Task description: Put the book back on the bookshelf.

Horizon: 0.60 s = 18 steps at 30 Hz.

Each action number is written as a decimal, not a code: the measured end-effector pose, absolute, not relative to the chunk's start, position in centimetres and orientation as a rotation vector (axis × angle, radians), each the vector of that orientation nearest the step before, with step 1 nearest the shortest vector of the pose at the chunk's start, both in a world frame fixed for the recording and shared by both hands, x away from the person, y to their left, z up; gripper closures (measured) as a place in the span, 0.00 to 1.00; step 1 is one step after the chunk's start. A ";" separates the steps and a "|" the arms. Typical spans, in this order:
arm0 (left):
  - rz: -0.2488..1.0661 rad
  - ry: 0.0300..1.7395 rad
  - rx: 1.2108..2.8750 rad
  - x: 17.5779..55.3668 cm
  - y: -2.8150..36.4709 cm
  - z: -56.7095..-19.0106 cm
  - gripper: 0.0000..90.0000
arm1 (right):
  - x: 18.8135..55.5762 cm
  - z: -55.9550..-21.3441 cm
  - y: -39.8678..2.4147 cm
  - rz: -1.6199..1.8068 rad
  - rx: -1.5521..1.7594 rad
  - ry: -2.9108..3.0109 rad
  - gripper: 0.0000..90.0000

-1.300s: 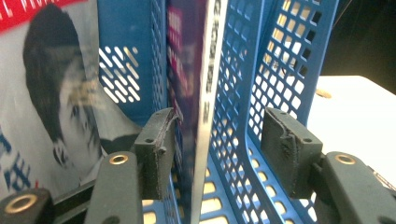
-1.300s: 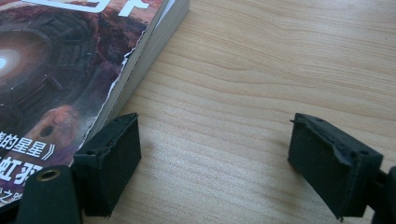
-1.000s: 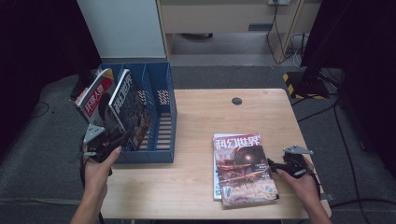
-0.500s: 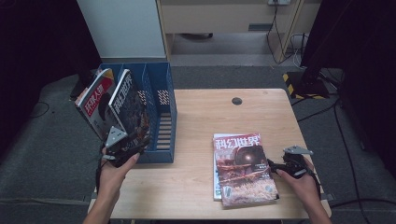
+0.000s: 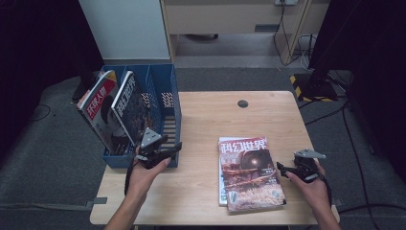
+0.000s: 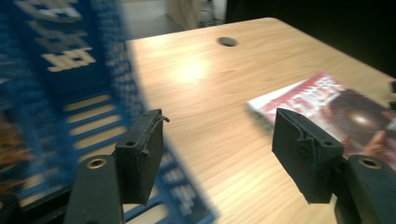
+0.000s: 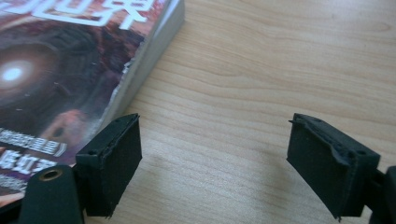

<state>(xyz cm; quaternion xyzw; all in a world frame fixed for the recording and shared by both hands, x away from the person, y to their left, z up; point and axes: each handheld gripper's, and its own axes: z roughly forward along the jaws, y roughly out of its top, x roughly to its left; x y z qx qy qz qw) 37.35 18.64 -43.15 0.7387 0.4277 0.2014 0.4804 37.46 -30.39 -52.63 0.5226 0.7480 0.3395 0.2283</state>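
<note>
1. The left hand-held gripper (image 5: pixel 165 152) has left the magazines standing in the blue file rack (image 5: pixel 167 120); its jaws have just been opening, nothing between them.
2. Right of the rack, the magazine stack (image 5: pixel 249 172) lies flat on the desk (image 5: pixel 206 120), likely next.
3. The right hand-held gripper (image 5: pixel 287 170) waits spread at the stack's right edge.

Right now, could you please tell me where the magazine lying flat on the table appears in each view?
High view: the flat magazine lies right of centre on the table, near the front edge.
Left gripper view: at the right edge, blurred.
Right gripper view: upper left corner.
Shared landmark: the wooden table, also seen in the left gripper view and the right gripper view.
</note>
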 end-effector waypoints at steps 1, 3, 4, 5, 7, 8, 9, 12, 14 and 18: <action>0.486 1.034 1.807 37.4 18.0 -43.1 0.36 | 37.4 -52.5 -30.4 0.951 1.422 2.065 0.17; 0.476 1.013 1.808 37.4 16.8 -43.1 0.36 | 37.2 -52.1 -30.3 0.980 1.400 2.062 0.20; 0.465 1.005 1.810 37.4 16.1 -43.1 0.36 | 37.1 -51.9 -30.3 0.988 1.387 2.063 0.25; 0.456 1.001 1.815 37.4 15.3 -43.2 0.35 | 37.0 -51.7 -30.2 1.001 1.370 2.062 0.28; 0.431 0.994 1.825 37.6 14.1 -43.4 0.33 | 36.9 -51.4 -30.1 1.018 1.345 2.060 0.35; 0.420 0.989 1.829 37.6 13.5 -43.6 0.32 | 36.8 -51.2 -30.0 1.029 1.321 2.066 0.43; 0.409 0.984 1.834 37.7 12.8 -43.8 0.32 | 36.8 -51.0 -29.8 1.049 1.318 2.071 0.46; 0.364 0.966 1.862 38.0 10.6 -44.7 0.31 | 36.7 -50.6 -29.5 1.099 1.274 2.073 0.56; 0.341 0.959 1.884 38.1 9.1 -45.4 0.31 | 36.6 -50.4 -29.2 1.125 1.256 2.076 0.61; 0.300 0.946 1.922 38.4 7.2 -46.7 0.30 | 36.6 -50.4 -28.4 1.151 1.209 2.120 0.65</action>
